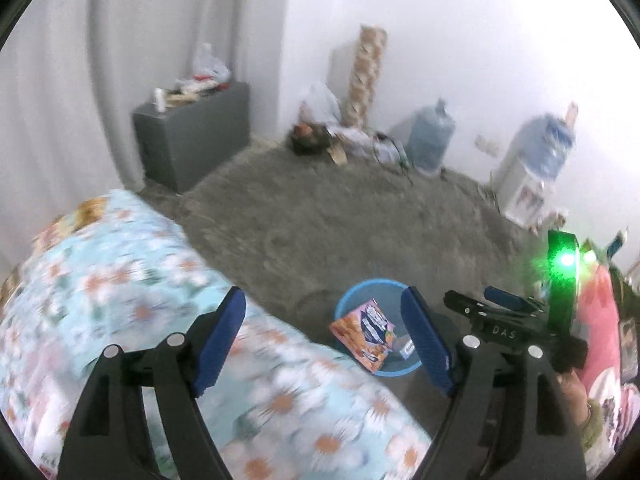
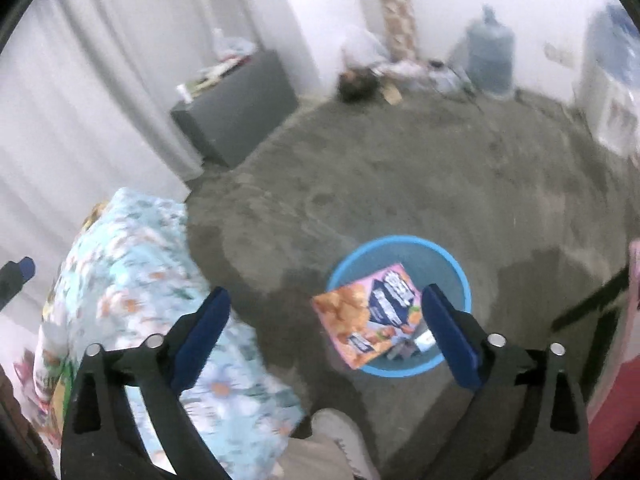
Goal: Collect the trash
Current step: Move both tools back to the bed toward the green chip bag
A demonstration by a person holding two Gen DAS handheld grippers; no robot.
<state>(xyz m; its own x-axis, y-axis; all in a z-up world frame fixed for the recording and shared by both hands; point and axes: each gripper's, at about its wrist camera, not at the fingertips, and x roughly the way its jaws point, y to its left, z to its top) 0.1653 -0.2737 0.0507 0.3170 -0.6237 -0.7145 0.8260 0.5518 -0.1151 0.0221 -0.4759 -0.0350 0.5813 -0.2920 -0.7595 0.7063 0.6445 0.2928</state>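
A round blue bin [image 1: 345, 306] [image 2: 456, 268] stands on the grey carpet. A pink and orange snack packet [image 1: 366, 334] [image 2: 370, 312] leans over its near rim, with small scraps beside it in the bin. My left gripper [image 1: 326, 340] hovers high above the floor, open, with nothing between its blue pads. My right gripper [image 2: 326, 332] is also open and holds nothing, well above the bin. In the left wrist view the right gripper [image 1: 508, 312] shows at the right edge with a green light on it.
A bed with a floral blue cover [image 1: 132, 320] [image 2: 132, 264] fills the lower left. A grey cabinet [image 1: 192, 132] with clutter stands by the curtain. Water jugs [image 1: 432, 136], a dispenser [image 1: 532, 168] and floor clutter line the far wall. A shoe [image 2: 340, 436] shows below.
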